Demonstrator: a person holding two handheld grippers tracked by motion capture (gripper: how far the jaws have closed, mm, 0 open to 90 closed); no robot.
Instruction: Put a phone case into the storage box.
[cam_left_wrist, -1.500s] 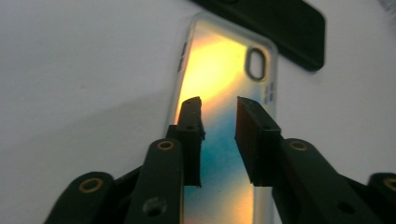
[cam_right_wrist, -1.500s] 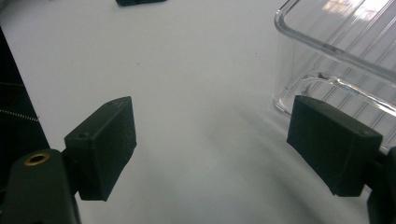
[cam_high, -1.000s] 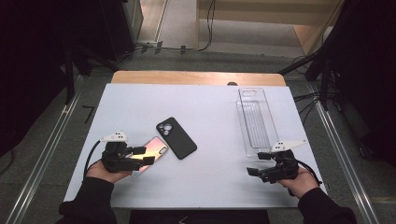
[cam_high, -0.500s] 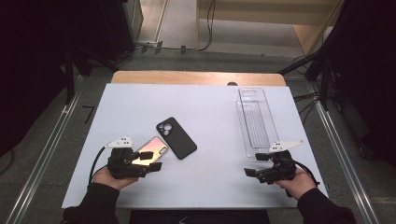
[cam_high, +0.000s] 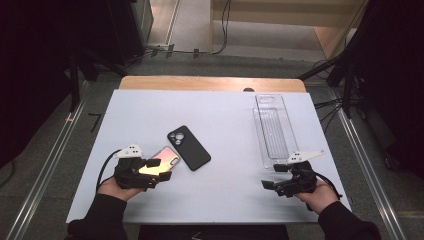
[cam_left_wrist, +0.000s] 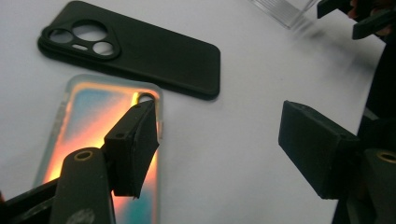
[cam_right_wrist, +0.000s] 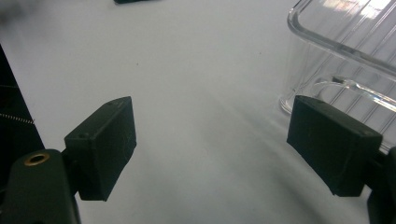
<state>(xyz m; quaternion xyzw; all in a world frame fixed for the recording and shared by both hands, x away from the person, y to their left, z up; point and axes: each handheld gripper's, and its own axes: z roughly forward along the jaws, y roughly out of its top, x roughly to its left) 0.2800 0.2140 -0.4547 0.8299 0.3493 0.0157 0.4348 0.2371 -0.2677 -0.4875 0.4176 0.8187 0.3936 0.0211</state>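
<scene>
Iridescent phone case (cam_high: 161, 161) lay flat on the white table (cam_high: 225, 115), toward its near left corner, orange-pink sheen up. Left gripper (cam_high: 159, 170) stood over the case's near end; its jaws had just been opening and were spread, one above the case, the other over bare table beside it, nothing pinched. The left gripper view gave what the high view could not: the case (cam_left_wrist: 88, 135) had a clear rim and a camera cutout near the jaw tip, and whether that jaw touched the case could not be told. Black phone case (cam_high: 188, 147) lay just beside the iridescent one, toward the table's middle, camera holes at its far end; the left gripper view showed a narrow strip of table between the two, black case (cam_left_wrist: 140, 56) apart. Right gripper (cam_high: 274, 176) sat near the near right corner, jaws spread, empty, bare table between them in the right gripper view. Clear plastic tray (cam_high: 274, 130) ran along the right edge; the right gripper view showed its ribbed wall (cam_right_wrist: 345, 51) just beyond one jaw, not touching.
</scene>
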